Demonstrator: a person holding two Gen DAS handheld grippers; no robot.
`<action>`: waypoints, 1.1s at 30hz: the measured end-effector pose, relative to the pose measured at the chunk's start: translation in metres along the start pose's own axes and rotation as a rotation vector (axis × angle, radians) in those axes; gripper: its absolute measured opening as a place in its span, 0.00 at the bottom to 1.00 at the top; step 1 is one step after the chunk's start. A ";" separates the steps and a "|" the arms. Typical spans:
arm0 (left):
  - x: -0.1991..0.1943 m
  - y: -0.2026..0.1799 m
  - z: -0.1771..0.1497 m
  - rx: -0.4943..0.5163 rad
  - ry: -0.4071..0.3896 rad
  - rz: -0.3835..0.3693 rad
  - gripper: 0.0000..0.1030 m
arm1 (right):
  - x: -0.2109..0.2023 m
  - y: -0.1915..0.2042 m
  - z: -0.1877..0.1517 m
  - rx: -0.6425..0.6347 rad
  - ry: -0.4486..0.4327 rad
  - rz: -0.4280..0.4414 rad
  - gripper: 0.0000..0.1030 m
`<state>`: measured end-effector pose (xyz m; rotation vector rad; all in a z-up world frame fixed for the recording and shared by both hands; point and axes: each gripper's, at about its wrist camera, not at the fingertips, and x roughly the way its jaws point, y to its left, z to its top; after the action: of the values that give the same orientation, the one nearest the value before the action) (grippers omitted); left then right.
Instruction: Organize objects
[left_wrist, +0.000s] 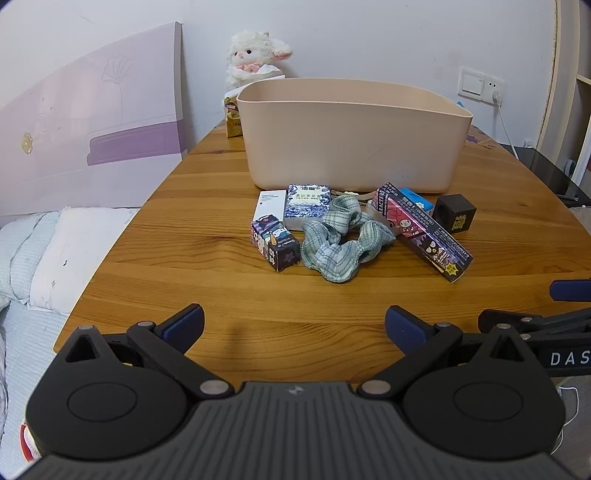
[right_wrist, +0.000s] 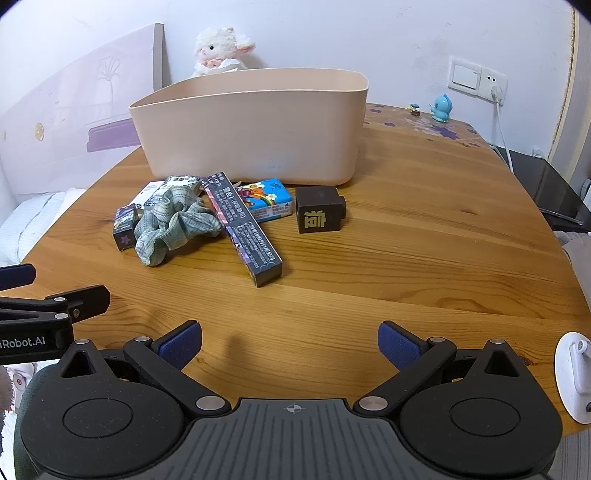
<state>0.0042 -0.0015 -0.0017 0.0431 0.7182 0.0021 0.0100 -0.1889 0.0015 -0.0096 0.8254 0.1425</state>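
A beige bin (left_wrist: 351, 136) (right_wrist: 255, 129) stands on the wooden table (left_wrist: 221, 288) (right_wrist: 406, 266). In front of it lie a green plaid scrunchie (left_wrist: 340, 240) (right_wrist: 173, 225), a long dark box (left_wrist: 424, 232) (right_wrist: 243, 229), a small purple box (left_wrist: 275, 242) (right_wrist: 125, 228), a blue-white patterned box (left_wrist: 308, 205), a white box (left_wrist: 270, 205), a blue tissue pack (right_wrist: 267, 201) (left_wrist: 415, 199) and a dark cube (left_wrist: 455, 213) (right_wrist: 319, 210). My left gripper (left_wrist: 294, 326) is open and empty, short of the pile. My right gripper (right_wrist: 290, 345) is open and empty, also short of it.
A plush lamb (left_wrist: 255, 55) (right_wrist: 219, 48) sits behind the bin by a gold packet (left_wrist: 232, 118). A bed (left_wrist: 44, 251) lies left of the table. A blue figurine (right_wrist: 441, 108) stands at the far right near a wall socket (right_wrist: 493, 83). A white hook (right_wrist: 576, 376) sits at the table's near right edge.
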 end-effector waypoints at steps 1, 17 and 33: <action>0.001 0.000 0.000 0.001 0.000 -0.001 1.00 | 0.000 0.000 0.000 0.000 0.000 0.000 1.00; 0.015 -0.003 0.007 0.051 -0.040 0.003 1.00 | 0.015 0.003 0.021 -0.093 -0.031 0.011 0.99; 0.062 -0.018 0.045 0.290 -0.094 -0.050 1.00 | 0.060 0.001 0.047 -0.147 0.012 0.047 0.82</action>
<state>0.0803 -0.0198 -0.0093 0.3005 0.6205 -0.1507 0.0845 -0.1772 -0.0104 -0.1299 0.8264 0.2474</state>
